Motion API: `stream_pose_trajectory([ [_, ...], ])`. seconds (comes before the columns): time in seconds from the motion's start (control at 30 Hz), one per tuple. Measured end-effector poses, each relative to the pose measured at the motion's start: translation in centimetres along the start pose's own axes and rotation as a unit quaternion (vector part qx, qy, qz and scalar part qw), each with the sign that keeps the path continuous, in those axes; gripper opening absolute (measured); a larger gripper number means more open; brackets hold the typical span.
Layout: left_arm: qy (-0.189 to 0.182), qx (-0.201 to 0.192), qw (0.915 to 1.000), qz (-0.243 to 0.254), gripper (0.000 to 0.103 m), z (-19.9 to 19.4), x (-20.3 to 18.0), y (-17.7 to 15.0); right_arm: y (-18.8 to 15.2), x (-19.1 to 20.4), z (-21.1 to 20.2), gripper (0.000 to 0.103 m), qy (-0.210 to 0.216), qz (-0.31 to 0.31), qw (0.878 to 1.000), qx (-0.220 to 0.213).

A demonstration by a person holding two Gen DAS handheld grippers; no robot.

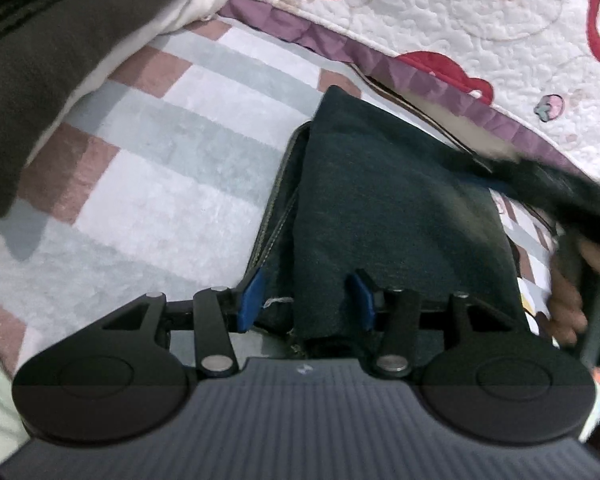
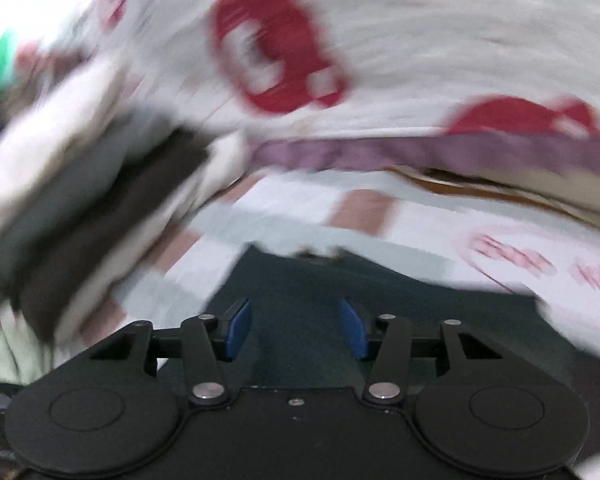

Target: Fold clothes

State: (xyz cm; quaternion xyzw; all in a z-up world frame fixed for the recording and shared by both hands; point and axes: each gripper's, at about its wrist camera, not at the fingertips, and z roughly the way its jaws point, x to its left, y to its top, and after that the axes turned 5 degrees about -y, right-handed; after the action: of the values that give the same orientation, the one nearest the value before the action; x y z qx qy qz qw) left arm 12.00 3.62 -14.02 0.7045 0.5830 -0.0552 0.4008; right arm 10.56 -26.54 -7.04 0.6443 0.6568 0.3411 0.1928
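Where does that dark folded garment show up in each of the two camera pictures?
Left wrist view: the dark garment fills the centre and right, running from the blue fingers up toward the quilt.
Right wrist view: the dark garment lies low in the centre, blurred, under and beyond the fingers.
Shared landmark: the purple border of the white-and-red quilt behind the garment in both.
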Motion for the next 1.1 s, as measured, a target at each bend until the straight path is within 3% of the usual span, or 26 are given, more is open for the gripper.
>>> stream_pose_trajectory([
  [0.1, 0.024, -0.016, 0.999, -0.035, 0.061, -1.0, 0.5, -0.3, -1.9, -4.1, -4.1, 0.055, -0.013, 0.082, 0.996, -0.026],
  [0.2, -0.001, -0.009, 0.9967, -0.081, 0.062, -0.9, 1.9, -0.2, -4.6, -7.8, -6.3, 0.055, -0.026, 0.126, 0.992, -0.009],
  [0.33, -0.021, 0.001, 0.99, -0.14, 0.07, -0.2, 3.6, -0.4, -8.2, -12.8, -8.8, 0.055, -0.029, 0.191, 0.981, 0.021],
  [0.43, -0.021, 0.002, 0.9891, -0.146, 0.069, 0.0, 3.6, -0.4, -10.0, -14.6, -8.9, 0.055, 0.012, 0.263, 0.965, 0.02],
  [0.47, -0.019, 0.002, 0.9898, -0.141, 0.068, 0.0, 3.4, -0.4, -10.4, -14.8, -8.7, 0.055, 0.029, 0.283, 0.958, 0.019],
  [0.5, -0.017, 0.001, 0.9911, -0.132, 0.058, 0.0, 3.0, -0.4, -10.7, -15.0, -8.5, 0.055, 0.047, 0.303, 0.952, 0.018],
  [0.57, -0.007, -0.005, 0.9957, -0.092, 0.053, -0.2, 1.7, -0.2, -11.2, -15.1, -8.0, 0.056, 0.078, 0.334, 0.939, 0.019],
  [0.63, 0.004, -0.013, 0.9985, -0.054, 0.04, -0.4, 0.7, -0.1, -11.2, -14.4, -7.4, 0.056, 0.089, 0.333, 0.938, 0.032],
  [0.7, 0.002, -0.021, 0.9984, -0.053, 0.032, -0.4, 0.5, 0.0, -11.1, -13.4, -6.8, 0.056, 0.089, 0.319, 0.942, 0.045],
  [0.77, -0.002, -0.026, 0.9978, -0.06, 0.03, -0.5, 0.6, 0.1, -11.1, -12.9, -6.2, 0.059, 0.098, 0.318, 0.942, 0.052],
  [0.87, -0.021, -0.02, 0.9938, -0.107, 0.034, -0.4, 1.9, 0.1, -11.5, -12.6, -4.7, 0.068, 0.121, 0.347, 0.928, 0.067],
  [0.93, -0.028, -0.009, 0.9914, -0.128, 0.046, -0.6, 2.4, -0.2, -11.4, -12.3, -3.7, 0.068, 0.128, 0.367, 0.919, 0.072],
  [1.0, -0.04, 0.008, 0.9863, -0.16, 0.056, -0.5, 3.1, -0.7, -10.7, -11.4, -3.6, 0.063, 0.11, 0.35, 0.928, 0.065],
  [1.03, -0.053, 0.02, 0.9815, -0.183, 0.063, -0.4, 3.5, -1.0, -10.5, -10.9, -3.8, 0.056, 0.098, 0.329, 0.937, 0.059],
  [1.1, -0.074, 0.038, 0.9716, -0.221, 0.065, -0.1, 4.1, -1.6, -10.2, -9.8, -4.4, 0.048, 0.079, 0.287, 0.954, 0.045],
])
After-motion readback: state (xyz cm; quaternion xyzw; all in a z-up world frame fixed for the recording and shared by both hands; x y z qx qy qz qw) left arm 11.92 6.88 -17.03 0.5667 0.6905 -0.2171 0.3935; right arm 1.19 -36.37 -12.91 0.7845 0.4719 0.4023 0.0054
